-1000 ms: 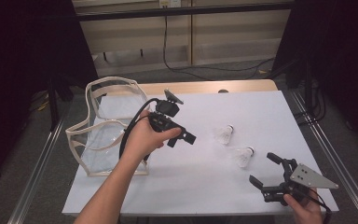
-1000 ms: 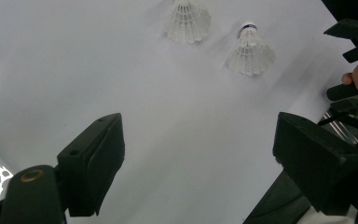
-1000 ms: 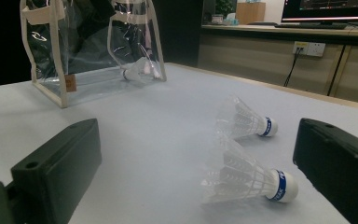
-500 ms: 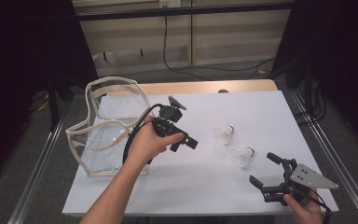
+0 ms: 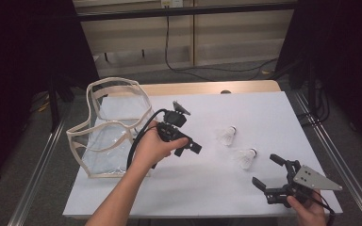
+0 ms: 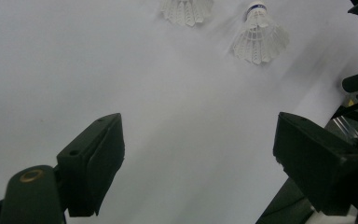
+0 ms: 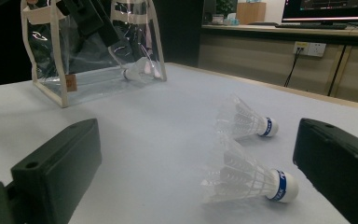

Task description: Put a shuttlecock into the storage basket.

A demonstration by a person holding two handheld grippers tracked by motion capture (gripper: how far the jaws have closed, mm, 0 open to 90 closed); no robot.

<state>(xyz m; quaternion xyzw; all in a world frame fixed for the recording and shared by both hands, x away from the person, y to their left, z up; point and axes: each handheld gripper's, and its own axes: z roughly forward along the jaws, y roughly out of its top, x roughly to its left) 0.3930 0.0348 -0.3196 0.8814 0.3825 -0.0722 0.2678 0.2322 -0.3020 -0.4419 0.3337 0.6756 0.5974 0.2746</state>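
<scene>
Right gripper view: blue-banded shuttlecock (image 7: 247, 179), writing unreadable

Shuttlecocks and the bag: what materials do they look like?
Shuttlecocks: translucent white ribbed skirts, probably plastic or nylon rather than feather; white rounded caps with a blue band, matte, cork or foam unclear. Bag: clear glossy film, likely vinyl, since glare streaks show and its contents are visible through it; beige edging looks like woven tape.

Clear glossy plastic bag (image 5: 104, 141) with beige cloth trim; two shuttlecocks (image 5: 227, 135) (image 5: 246, 158) beside it of translucent white plastic with smooth caps; counter (image 5: 264, 113) matt white; each tool (image 5: 188, 148) (image 5: 267, 175) matt black plastic.
</scene>
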